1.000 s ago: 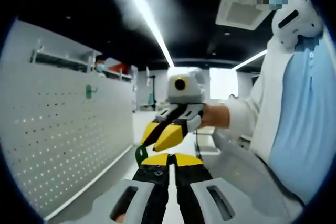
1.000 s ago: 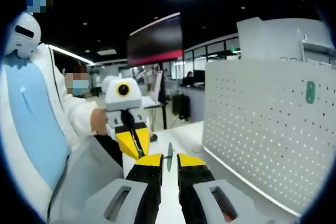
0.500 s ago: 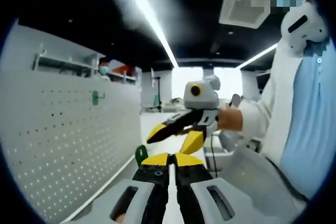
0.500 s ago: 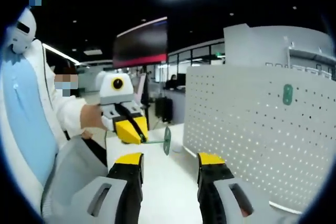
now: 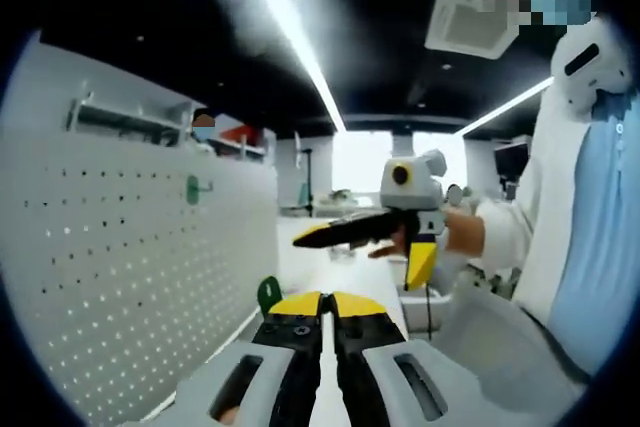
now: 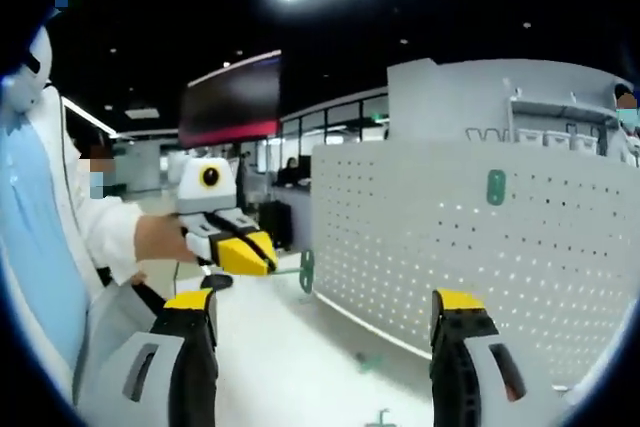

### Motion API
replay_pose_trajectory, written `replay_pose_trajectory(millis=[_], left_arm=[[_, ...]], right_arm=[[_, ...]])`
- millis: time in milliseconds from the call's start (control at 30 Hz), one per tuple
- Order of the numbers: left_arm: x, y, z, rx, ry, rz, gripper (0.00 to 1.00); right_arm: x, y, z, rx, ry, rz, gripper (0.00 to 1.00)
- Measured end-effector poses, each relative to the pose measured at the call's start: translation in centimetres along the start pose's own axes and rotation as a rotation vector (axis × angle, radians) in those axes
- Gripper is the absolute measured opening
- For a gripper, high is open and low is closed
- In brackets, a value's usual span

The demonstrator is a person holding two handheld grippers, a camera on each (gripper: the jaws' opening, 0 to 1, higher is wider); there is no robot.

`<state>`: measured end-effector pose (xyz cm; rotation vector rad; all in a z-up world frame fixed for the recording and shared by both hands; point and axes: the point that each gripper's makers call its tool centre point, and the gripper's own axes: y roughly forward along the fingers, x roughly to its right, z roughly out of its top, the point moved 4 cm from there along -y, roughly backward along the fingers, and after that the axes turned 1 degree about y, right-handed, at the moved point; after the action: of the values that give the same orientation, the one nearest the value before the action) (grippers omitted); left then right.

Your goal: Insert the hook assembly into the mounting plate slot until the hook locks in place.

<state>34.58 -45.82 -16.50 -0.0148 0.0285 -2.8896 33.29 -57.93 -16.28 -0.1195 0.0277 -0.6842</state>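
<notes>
Now the right hand-held gripper (image 6: 325, 322) has released and drawn away.
Left hand-held gripper (image 5: 322, 299), clenched, keeps the green hook (image 6: 306, 272) near the pegboard (image 6: 450, 247), not yet inserted; insertion falls to it alone.

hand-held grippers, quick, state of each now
Left hand-held gripper: shut on the small green plastic hook with a round plate.
Right hand-held gripper: open wide, holding nothing.
</notes>
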Motion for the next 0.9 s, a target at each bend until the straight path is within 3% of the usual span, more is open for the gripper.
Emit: replay_pose_trajectory(millis=[200,667,900], left_arm=[[-1.5,1.5,1.3,0.005,0.024,0.014,0.02],[-5.3,4.1,4.5,0.022,0.082,0.07,0.02],[-7.8,6.0,6.0,0.03,0.109,0.068,0.02]], right_arm=[[0.5,-0.8,0.1,0.005,0.001,-0.041,0.99],[1.4,-1.7,0.0,0.009,0.004,-0.09,0.99],[2.1,-2.2,-0.3,0.009,0.016,-0.114,0.98]])
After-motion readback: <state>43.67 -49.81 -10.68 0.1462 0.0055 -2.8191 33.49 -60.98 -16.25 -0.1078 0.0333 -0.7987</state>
